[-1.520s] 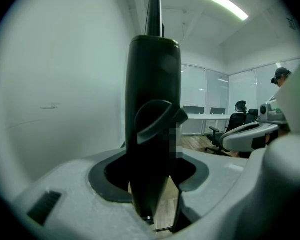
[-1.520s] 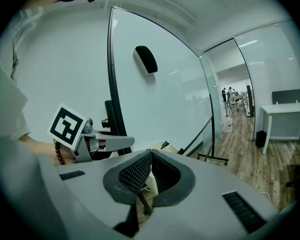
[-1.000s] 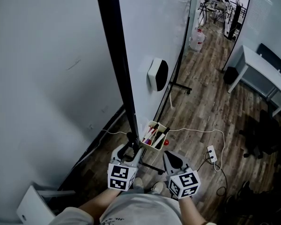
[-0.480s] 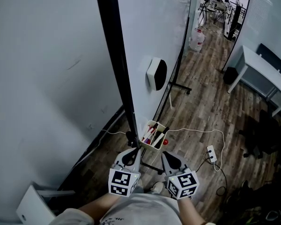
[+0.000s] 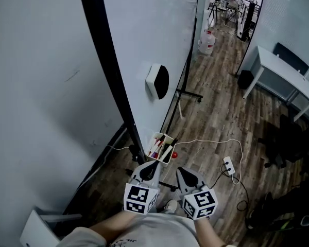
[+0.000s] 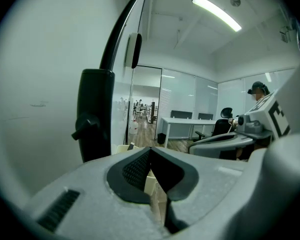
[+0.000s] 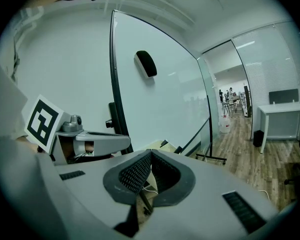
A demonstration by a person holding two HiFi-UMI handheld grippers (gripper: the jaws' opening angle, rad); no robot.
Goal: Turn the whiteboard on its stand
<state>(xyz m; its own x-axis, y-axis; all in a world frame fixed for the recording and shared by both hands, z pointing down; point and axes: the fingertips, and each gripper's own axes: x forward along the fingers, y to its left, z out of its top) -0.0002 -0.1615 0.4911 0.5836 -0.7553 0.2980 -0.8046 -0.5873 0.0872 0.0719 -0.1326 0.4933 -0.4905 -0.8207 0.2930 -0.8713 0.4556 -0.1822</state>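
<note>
The whiteboard [image 5: 144, 35] stands edge-on ahead of me, its black frame [image 5: 110, 71] running down to the stand post [image 6: 95, 114]. A black eraser [image 5: 158, 81] clings to its face, and a marker tray [image 5: 161, 147] hangs at its bottom corner. My left gripper [image 5: 151, 164] is shut with nothing in it, just short of the tray and to the right of the post. Beside it, my right gripper [image 5: 181, 171] is also shut and holds nothing. In the right gripper view the board [image 7: 160, 94] fills the middle, with the left gripper [image 7: 90, 139] at the lower left.
A grey wall [image 5: 36, 86] is close on the left. A power strip [image 5: 228, 164] and white cable lie on the wood floor. A desk [image 5: 278, 73], a dark office chair [image 5: 288, 138] and a water jug [image 5: 206, 42] stand further right and back.
The left gripper's jaws stood open by the stand post; they are shut now and sit a little lower and to the right. The board's black edge lies further left in the head view.
</note>
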